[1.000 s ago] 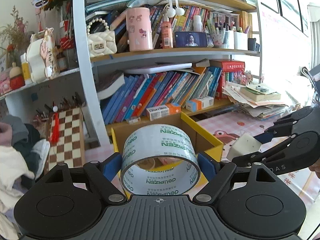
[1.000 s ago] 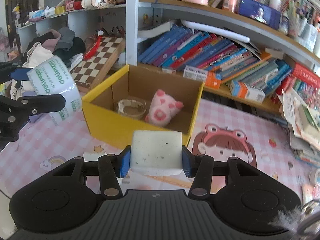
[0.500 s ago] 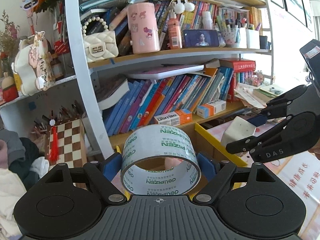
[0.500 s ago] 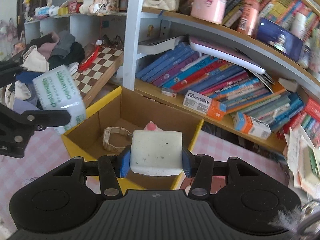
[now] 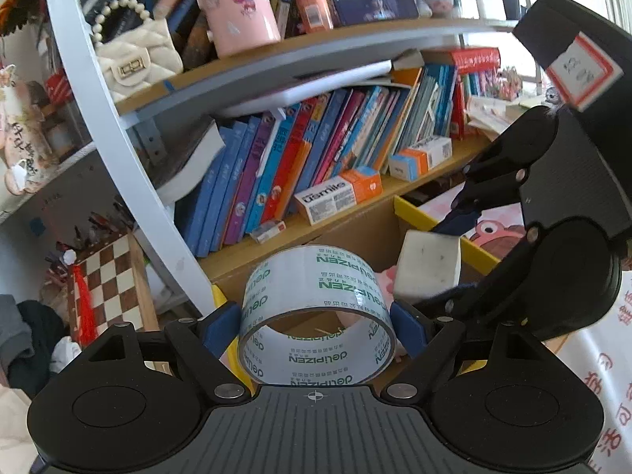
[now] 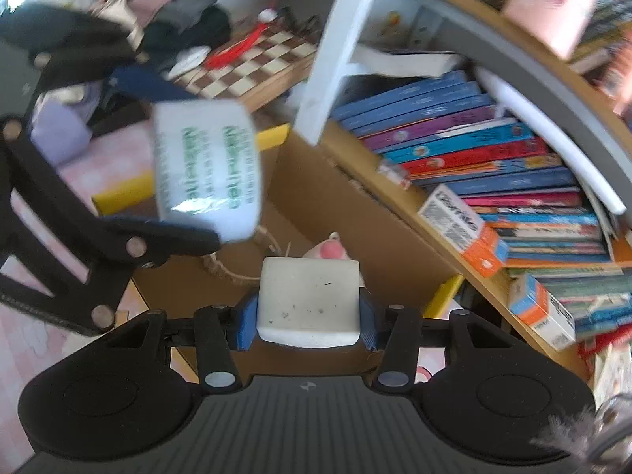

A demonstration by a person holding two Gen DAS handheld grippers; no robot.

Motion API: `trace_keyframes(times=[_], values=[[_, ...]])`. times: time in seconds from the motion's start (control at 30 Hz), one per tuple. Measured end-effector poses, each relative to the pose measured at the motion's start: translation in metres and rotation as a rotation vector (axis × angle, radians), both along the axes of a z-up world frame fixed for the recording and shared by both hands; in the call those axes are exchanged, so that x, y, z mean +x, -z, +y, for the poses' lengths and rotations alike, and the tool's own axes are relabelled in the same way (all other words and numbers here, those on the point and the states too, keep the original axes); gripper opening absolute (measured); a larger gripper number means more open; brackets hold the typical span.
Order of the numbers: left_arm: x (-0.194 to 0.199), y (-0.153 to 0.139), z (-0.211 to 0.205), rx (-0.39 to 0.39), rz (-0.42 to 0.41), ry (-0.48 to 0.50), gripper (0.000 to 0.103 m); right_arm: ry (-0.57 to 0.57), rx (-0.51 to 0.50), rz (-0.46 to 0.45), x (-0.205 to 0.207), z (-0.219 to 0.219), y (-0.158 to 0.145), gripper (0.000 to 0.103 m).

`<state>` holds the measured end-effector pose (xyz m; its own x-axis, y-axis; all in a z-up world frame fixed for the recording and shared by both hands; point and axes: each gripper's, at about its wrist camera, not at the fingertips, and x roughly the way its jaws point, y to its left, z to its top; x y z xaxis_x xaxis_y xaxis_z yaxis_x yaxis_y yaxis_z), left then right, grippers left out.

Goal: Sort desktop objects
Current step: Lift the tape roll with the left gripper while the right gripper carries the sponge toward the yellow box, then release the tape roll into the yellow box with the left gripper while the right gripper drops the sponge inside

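My left gripper [image 5: 316, 330] is shut on a roll of clear tape [image 5: 316, 316] with green print, held above the yellow-rimmed cardboard box [image 5: 426, 217]. My right gripper [image 6: 308, 318] is shut on a white eraser block [image 6: 308, 300], also over the box [image 6: 355, 205]. In the left wrist view the eraser [image 5: 428, 266] and right gripper [image 5: 446, 260] hang just right of the tape. In the right wrist view the tape [image 6: 207, 170] and left gripper [image 6: 166, 162] are at upper left. A pink plush [image 6: 328, 251] and a woven band [image 6: 221, 266] lie in the box.
A bookshelf with leaning books [image 5: 316, 158] stands right behind the box. Small orange-white boxes [image 5: 339, 195] sit on its low shelf. A chessboard [image 5: 106, 276] leans at left by a pile of clothes [image 6: 173, 19]. A pink patterned mat [image 5: 493, 217] covers the desk.
Both grippers have moved forward and closer together, from in front of the box to over its opening. Each keeps its hold on its object.
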<state>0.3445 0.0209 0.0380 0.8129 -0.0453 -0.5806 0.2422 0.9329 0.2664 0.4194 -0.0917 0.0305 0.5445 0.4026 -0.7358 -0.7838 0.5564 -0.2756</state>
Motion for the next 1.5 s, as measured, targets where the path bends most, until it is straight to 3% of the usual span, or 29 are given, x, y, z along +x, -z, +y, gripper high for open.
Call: trace_keyframes(times=[0.13, 0.67, 1.17, 1.5], values=[[0.011, 0.006, 0.0, 0.02, 0.017, -0.003, 0.084, -0.073, -0.051, -0.008, 0.008, 0.006, 0.011, 0.047], [0.045, 0.054, -0.005, 0.043, 0.206, 0.055, 0.084, -0.184, -0.165, 0.138, 0.044, 0.014, 0.055, 0.048], [0.06, 0.065, 0.016, -0.144, 0.344, 0.05, 0.085, -0.19, -0.191, 0.262, 0.06, 0.023, 0.074, 0.051], [0.054, 0.065, 0.016, -0.12, 0.319, 0.035, 0.086, -0.173, -0.176, 0.245, 0.059, 0.02, 0.07, 0.061]])
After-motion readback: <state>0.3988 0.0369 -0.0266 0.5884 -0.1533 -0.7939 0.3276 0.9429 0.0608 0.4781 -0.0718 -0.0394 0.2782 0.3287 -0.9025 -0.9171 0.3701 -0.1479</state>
